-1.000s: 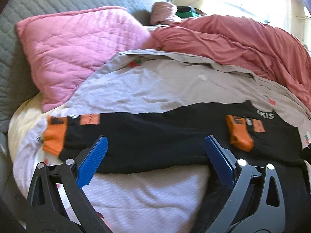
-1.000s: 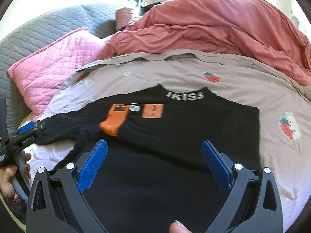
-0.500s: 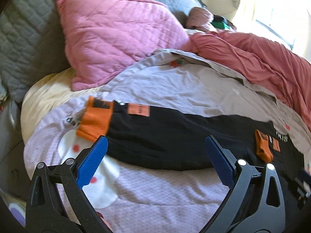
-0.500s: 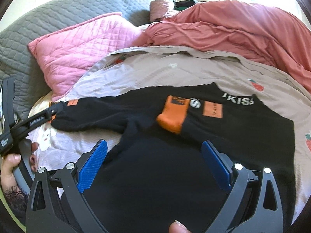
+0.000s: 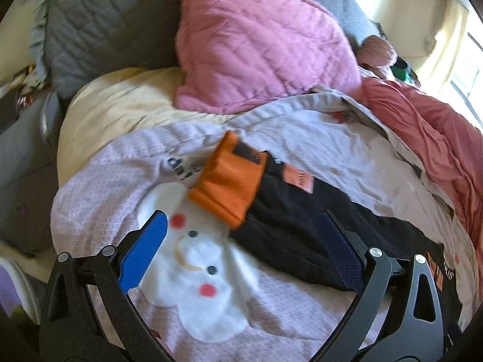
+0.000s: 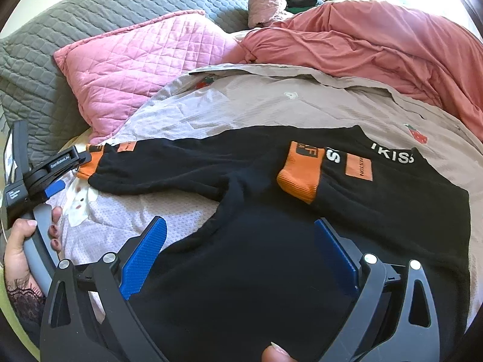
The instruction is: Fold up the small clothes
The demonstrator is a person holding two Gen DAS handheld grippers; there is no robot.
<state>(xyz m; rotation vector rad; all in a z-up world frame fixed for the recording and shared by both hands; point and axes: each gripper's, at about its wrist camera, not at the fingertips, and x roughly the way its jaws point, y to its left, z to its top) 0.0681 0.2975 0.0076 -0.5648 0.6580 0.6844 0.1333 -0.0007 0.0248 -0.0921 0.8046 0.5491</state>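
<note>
The left gripper (image 5: 241,247) stands wide open and holds nothing; its blue fingers (image 5: 145,252) frame the orange cuff (image 5: 231,179) of the black sweater (image 6: 302,241), which lies across the middle of that view (whether a finger touches the cloth, I cannot tell). The right gripper (image 6: 241,256) is likewise spread wide and empty, over the sweater's body at lower centre. The garment lies flat on a pale quilt (image 6: 271,105), one sleeve stretched toward the left edge, the other folded across the chest.
</note>
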